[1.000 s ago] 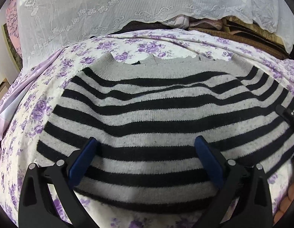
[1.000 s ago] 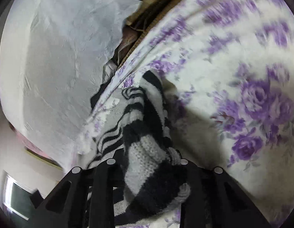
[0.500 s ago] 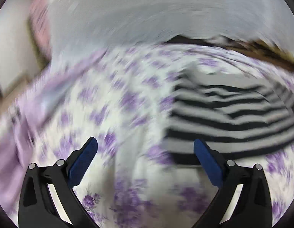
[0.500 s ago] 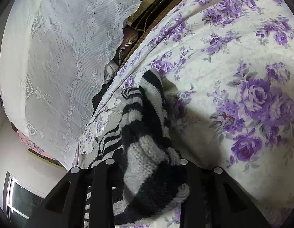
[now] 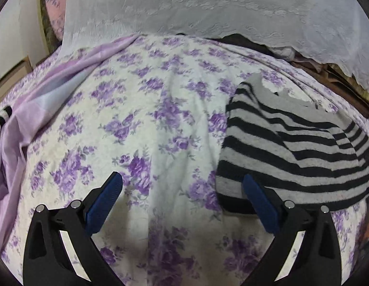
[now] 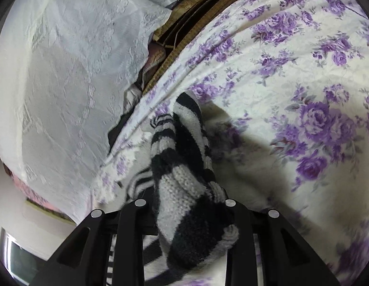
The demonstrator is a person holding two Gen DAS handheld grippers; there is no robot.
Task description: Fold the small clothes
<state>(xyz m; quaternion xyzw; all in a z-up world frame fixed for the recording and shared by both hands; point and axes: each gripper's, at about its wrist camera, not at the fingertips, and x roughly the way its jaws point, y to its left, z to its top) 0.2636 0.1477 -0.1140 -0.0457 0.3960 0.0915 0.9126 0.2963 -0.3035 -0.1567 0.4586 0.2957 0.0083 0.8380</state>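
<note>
Floral bedspread, white with purple roses, is covering the bed and filling most of both views. White lace curtain is hanging along the far edge of the bed, its scalloped hem lying over dark and brown items that are too hidden to name. Lilac sheet is lying crumpled on the bedspread at the left of the left wrist view, with a small striped scrap showing at its edge. Striped sweater, grey and black knit, is lying on the bedspread at the right of the left wrist view, partly folded over itself, neckline toward the curtain. Left claw is standing wide open over bare bedspread with nothing between its blue pads; its right finger is sitting just in front of the sweater's near left corner, contact not discernible. Right claw is closed on a bunched fold of the same sweater, the knit rising out between its black fingers and trailing away across the bedspread toward the curtain.
</note>
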